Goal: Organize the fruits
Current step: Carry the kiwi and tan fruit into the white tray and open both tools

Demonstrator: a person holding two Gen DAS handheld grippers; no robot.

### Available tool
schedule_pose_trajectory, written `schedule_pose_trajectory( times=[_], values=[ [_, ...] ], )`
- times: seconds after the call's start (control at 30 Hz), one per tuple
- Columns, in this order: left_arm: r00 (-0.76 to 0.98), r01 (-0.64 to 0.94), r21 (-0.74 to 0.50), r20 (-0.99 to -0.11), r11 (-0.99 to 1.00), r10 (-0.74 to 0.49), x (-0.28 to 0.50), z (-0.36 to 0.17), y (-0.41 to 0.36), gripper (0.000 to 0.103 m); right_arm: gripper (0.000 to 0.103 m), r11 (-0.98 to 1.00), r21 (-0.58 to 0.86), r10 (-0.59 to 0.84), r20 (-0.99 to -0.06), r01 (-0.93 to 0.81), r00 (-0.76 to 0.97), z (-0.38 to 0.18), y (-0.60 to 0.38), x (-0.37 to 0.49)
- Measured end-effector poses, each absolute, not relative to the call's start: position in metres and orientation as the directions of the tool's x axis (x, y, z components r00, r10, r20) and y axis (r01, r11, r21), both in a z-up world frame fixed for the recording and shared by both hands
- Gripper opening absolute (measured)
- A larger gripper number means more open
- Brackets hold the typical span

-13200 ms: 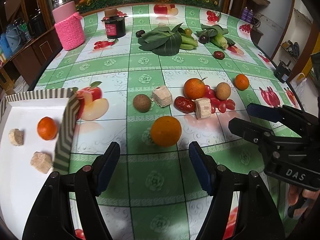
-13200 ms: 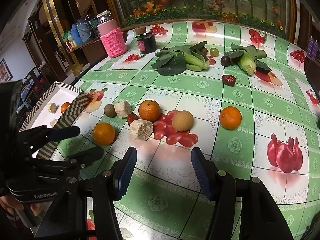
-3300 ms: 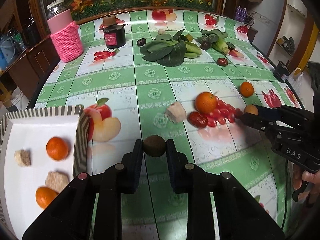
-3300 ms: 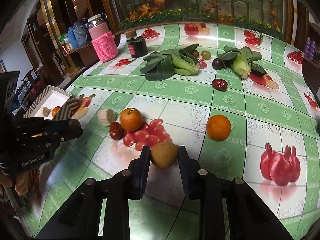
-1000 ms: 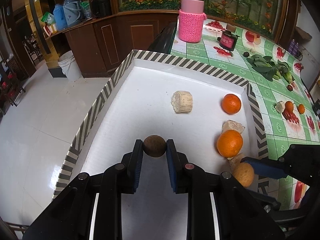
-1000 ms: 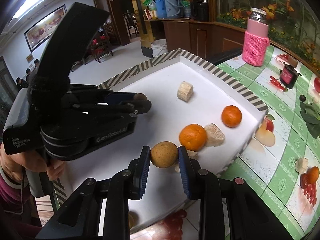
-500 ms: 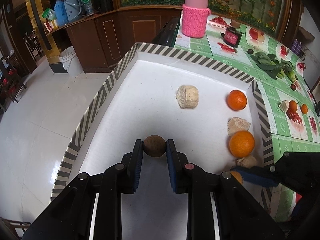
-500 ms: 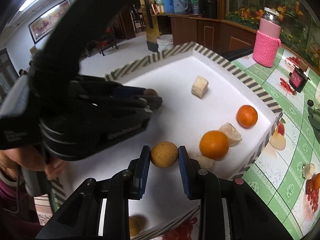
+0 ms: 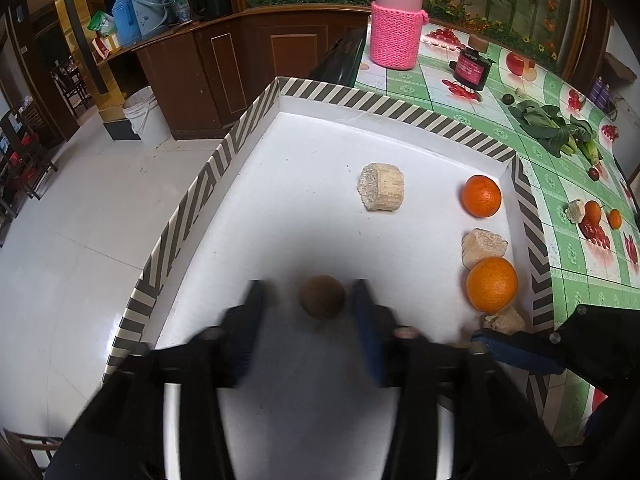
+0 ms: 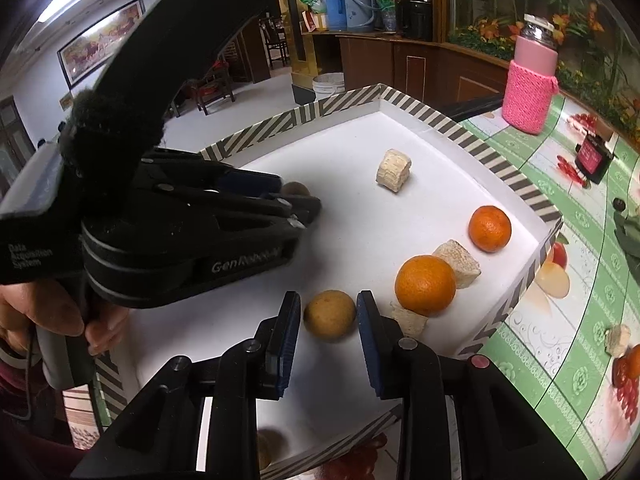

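Both grippers are over the white tray with a striped rim [image 9: 256,120]. My left gripper [image 9: 307,302] is open, its fingers blurred, with a dark brown round fruit [image 9: 322,296] lying free on the tray floor between them. My right gripper [image 10: 329,316] is open, with small gaps on both sides of a tan round fruit [image 10: 329,314] that lies on the tray. The tray [image 10: 432,116] also holds two oranges [image 9: 491,284] [image 9: 481,195] and several beige chunks [image 9: 381,187].
The green fruit-print table [image 9: 576,168] to the right carries leafy greens [image 9: 548,126], an orange with red fruits [image 9: 596,220], a dark jar [image 9: 468,70] and a pink knit-covered bottle [image 9: 396,28]. The left gripper's body [image 10: 160,216] fills the left of the right wrist view.
Both grippers have opened and let go of their fruits, which now lie on the tray floor. Earlier both carried them from the table to the tray.
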State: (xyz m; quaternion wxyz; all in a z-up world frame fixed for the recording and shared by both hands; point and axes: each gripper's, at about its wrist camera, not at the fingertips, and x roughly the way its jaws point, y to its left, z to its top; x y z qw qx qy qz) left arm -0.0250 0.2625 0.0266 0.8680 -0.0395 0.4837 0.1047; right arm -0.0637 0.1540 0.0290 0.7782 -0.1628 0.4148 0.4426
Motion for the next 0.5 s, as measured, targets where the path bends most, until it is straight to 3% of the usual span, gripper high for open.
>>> schedule_pose_trajectory(
  times=[0.1,0.5],
  values=[
    [0.514,-0.224,0.029,-0.845,0.974,0.144,-0.026,0.028,0.264,0.050,0.035,0.559,0.120,0.553,-0.791,-0.821,0.261,0.029,0.151,-0.063],
    [0.520,-0.234,0.019,-0.842,0.972,0.142,-0.030,0.033,0.263,0.050,0.038,0.567,0.129,0.557,-0.787,-0.814,0.264,0.035,0.138,-0.065]
  ],
)
